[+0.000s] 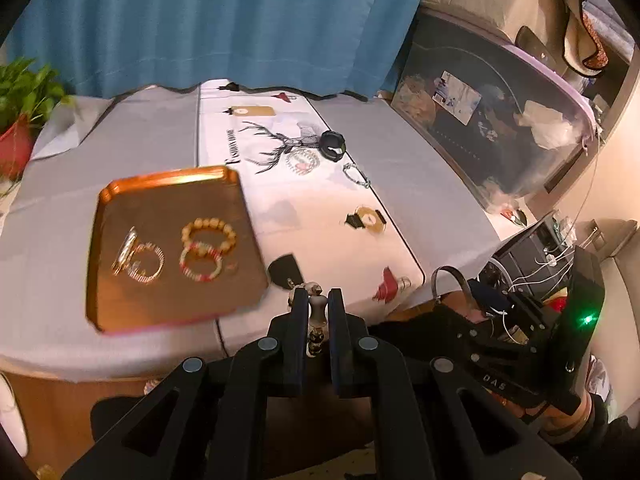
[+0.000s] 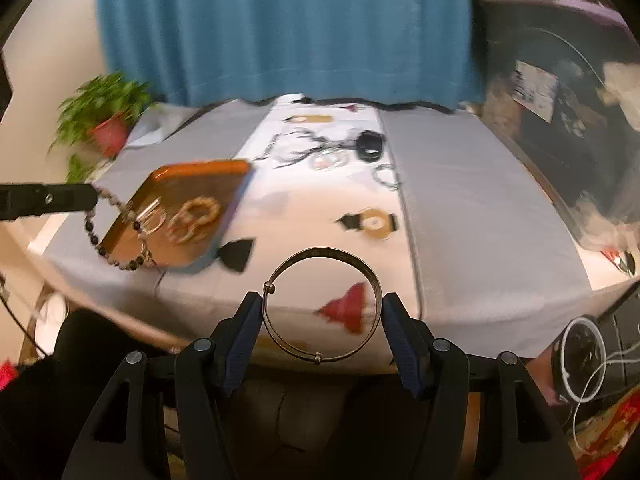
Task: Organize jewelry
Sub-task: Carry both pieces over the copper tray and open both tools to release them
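Nearest the table's front edge (image 2: pixel 360 332): right gripper (image 2: pixel 318 312) clamped across a metal bangle (image 2: pixel 320 308), pads pressing both sides. Left gripper (image 1: pixel 318 308) pinched nearly shut on a beaded bracelet (image 2: pixel 116 232), its loop dangling at the front edge. "DAS" legible on the right gripper body. Farther in, left of the table's printed centre strip: orange tray (image 1: pixel 120 312) holding a wooden bead bracelet (image 1: pixel 208 232), a red-and-white bracelet (image 1: pixel 200 266) and two gold bangles (image 1: pixel 138 260). Toward the table's back: small chain bracelet (image 1: pixel 356 174), pearl bracelet (image 1: pixel 302 161), black watch (image 1: pixel 333 145). Lettering on the strip unreadable.
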